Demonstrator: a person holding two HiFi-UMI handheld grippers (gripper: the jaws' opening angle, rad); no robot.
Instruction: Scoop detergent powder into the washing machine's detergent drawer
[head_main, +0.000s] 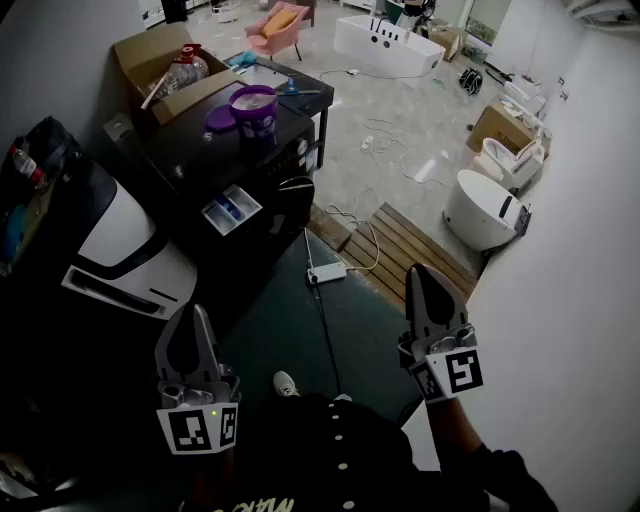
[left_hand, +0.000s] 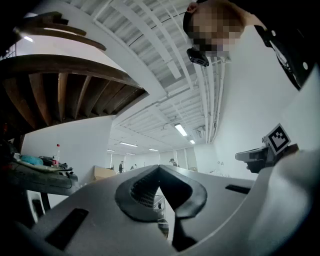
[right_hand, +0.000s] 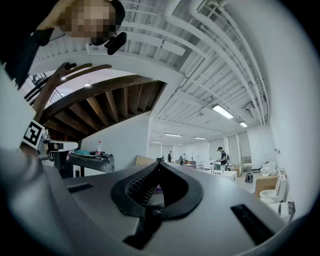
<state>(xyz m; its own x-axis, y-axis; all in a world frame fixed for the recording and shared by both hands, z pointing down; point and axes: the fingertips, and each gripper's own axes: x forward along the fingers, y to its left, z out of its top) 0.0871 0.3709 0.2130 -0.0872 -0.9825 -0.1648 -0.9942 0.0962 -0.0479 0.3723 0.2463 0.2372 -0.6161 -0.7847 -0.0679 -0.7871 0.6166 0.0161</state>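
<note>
Head view shows me the left tool (head_main: 192, 330) and right tool (head_main: 424, 290) held low and level, well apart from the black washing machine (head_main: 262, 175), whose detergent drawer (head_main: 232, 211) stands pulled out at its front. The purple detergent tub (head_main: 256, 108) sits on top of the machine, a purple lid (head_main: 221, 121) lying just beside it. Both tools have their jaws closed together, tips meeting, with nothing between them.
</note>
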